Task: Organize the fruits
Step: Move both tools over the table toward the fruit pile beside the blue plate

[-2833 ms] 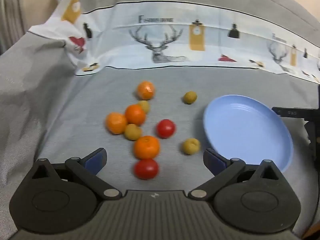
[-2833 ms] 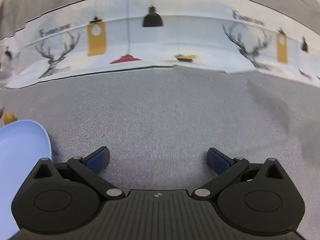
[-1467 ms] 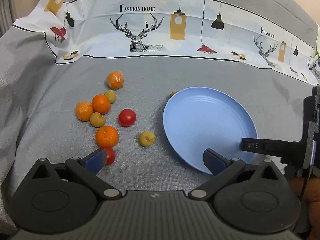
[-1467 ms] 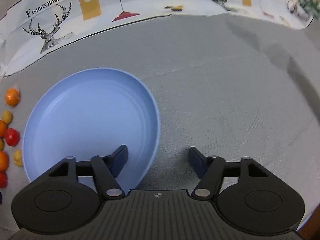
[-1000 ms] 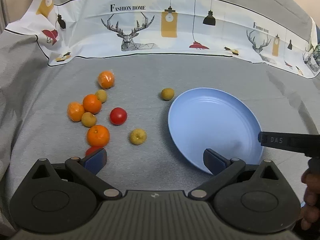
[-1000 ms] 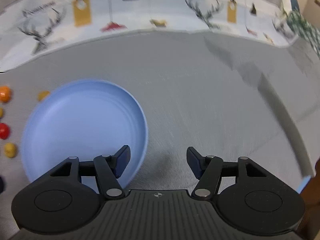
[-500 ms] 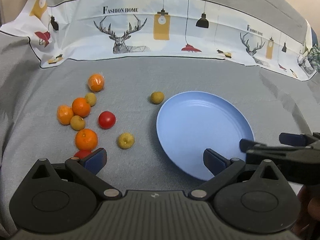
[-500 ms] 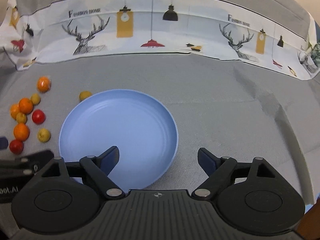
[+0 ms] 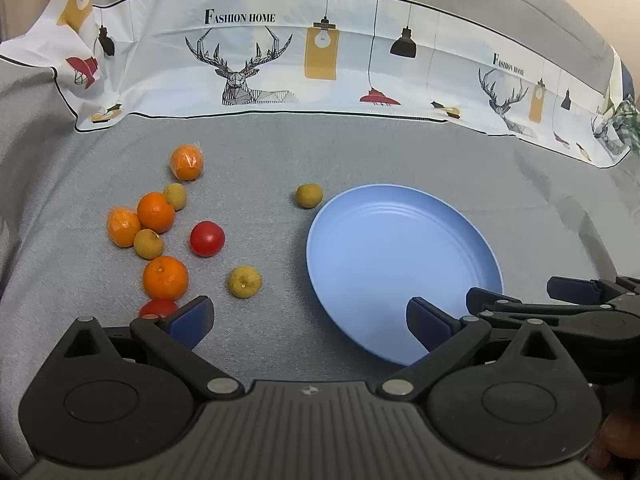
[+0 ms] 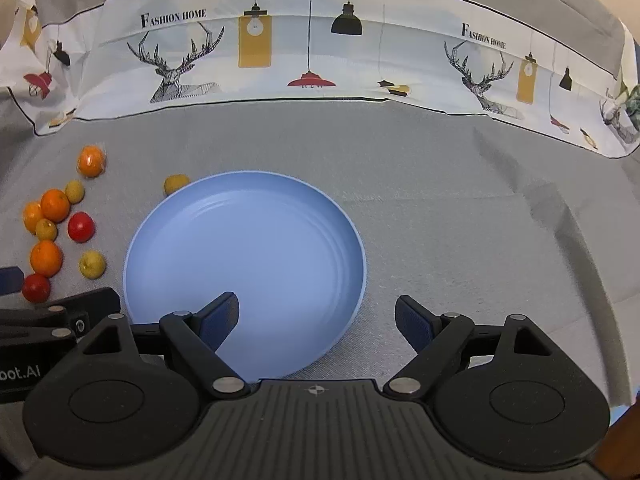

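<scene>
Ten fruits loose on grey cloth [image 9: 360, 152], all left of blue plate [image 9: 400, 248]; none on plate yet. Counted: four oranges, two tomatoes, four small yellow-green fruits. Far orange [image 9: 186, 162] looks wrapped in clear film. Nearest the plate: yellow-green fruit [image 9: 309, 195], almost touching far rim. Another yellow-green fruit [image 9: 245, 281] apart from the cluster, near left gripper [image 9: 308, 320]. Red tomato [image 9: 207, 238] between cluster and plate; second tomato [image 9: 158, 308] partly hidden behind left finger pad.

Handling, judged: all round, light, prone to rolling on cloth. Tomatoes smooth-skinned, soft, likely to bruise or slip under hard squeeze; gentle closure across widest girth advised. Oranges firmer, pebbled skin, better purchase. Wrapped orange possibly slippery at film. Small yellow-green fruits need pads centred or may squirt out sideways.

Left gripper: jaws spread wide, nothing between, above cloth short of the fruit. Right gripper [image 10: 316, 320]: jaws spread wide, nothing grasped, over near rim of plate.

Legible print on patterned backdrop [image 9: 280, 52]: "FASHION HOME", repeated, beside deer and lamp motifs. On left gripper body, seen from right wrist view: partial "bot.AI".
</scene>
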